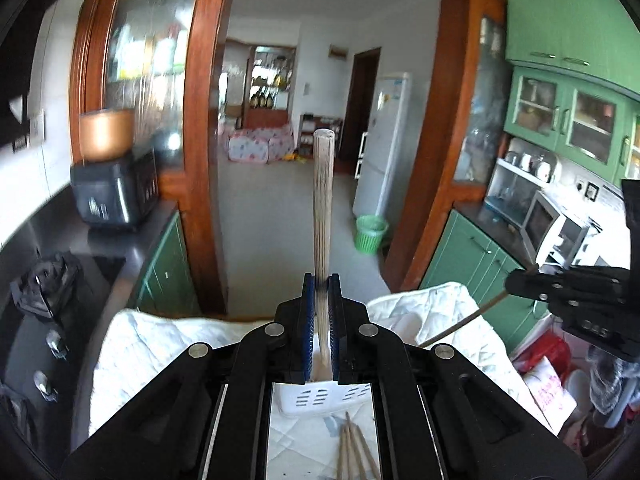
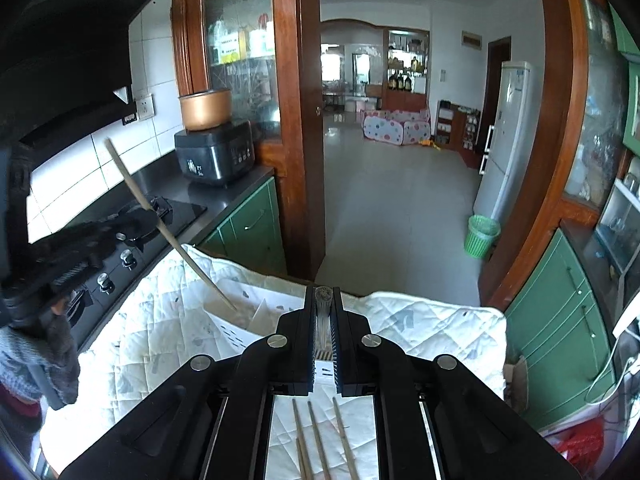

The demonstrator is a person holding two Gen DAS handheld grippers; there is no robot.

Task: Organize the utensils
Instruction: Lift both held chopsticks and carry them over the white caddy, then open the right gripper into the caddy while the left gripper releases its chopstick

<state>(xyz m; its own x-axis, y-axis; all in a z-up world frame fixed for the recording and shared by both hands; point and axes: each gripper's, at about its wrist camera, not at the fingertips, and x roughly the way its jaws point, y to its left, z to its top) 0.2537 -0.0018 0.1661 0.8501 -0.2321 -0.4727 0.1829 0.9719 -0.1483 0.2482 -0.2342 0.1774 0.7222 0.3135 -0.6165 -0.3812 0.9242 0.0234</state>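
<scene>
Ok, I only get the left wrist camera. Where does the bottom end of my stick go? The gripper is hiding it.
Observer: On the right wrist camera, the chopstick in the left gripper slants down, and its bottom tip is at the mouth of the white basket. I can't tell if it's inside.
Operator: Is the other gripper really pinching a stick?
Observer: Yes. The right gripper is shut on a second chopstick that points straight ahead.
Operator: What's behind my gripper?
Observer: A grey knitted sleeve shows just behind it.
</scene>
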